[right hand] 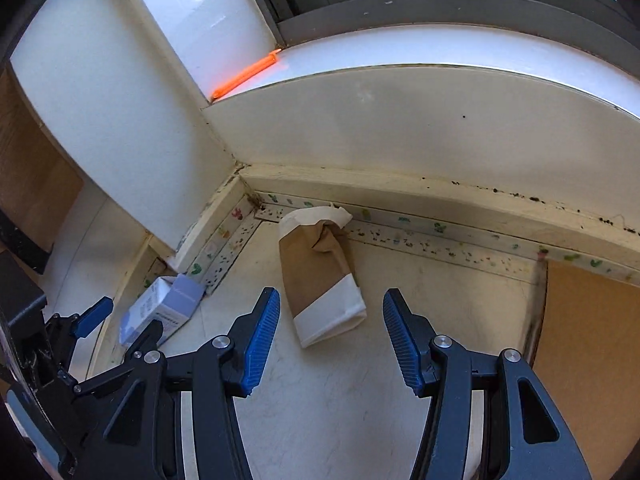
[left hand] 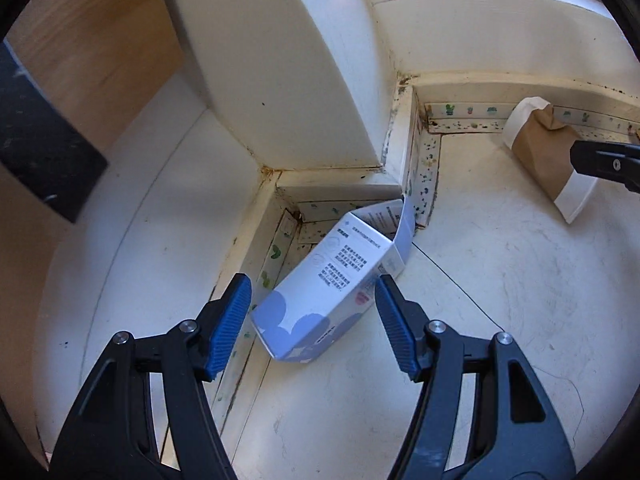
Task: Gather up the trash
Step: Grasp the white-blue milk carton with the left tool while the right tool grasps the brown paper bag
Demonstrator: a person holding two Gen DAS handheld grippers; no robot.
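The white-and-lilac carton (left hand: 320, 292) is judged light and thin-walled, likely empty, so it is expected to crush if squeezed hard; it is best being taken across its two long side faces near the middle, well clear of the loose open flap. The crumpled paper bag (right hand: 322, 276) is judged lighter still and soft, yielding under any pinch, and is best being taken across its flat brown midsection.

The carton is being seen lying on its side, printed with dark text and lilac blobs, its top flap hanging open towards the wall pillar (left hand: 280, 60). It is lying on the white floor (left hand: 500, 300) right at the foot of that pillar, against the skirting. The bag, brown with white ends, is lying farther from the pillar along the wall under the window sill.

The left gripper (left hand: 312, 316) is being held spread, its blue pads flanking the carton without pressing. The right gripper (right hand: 331, 332) is likewise being held spread, just short of the bag.
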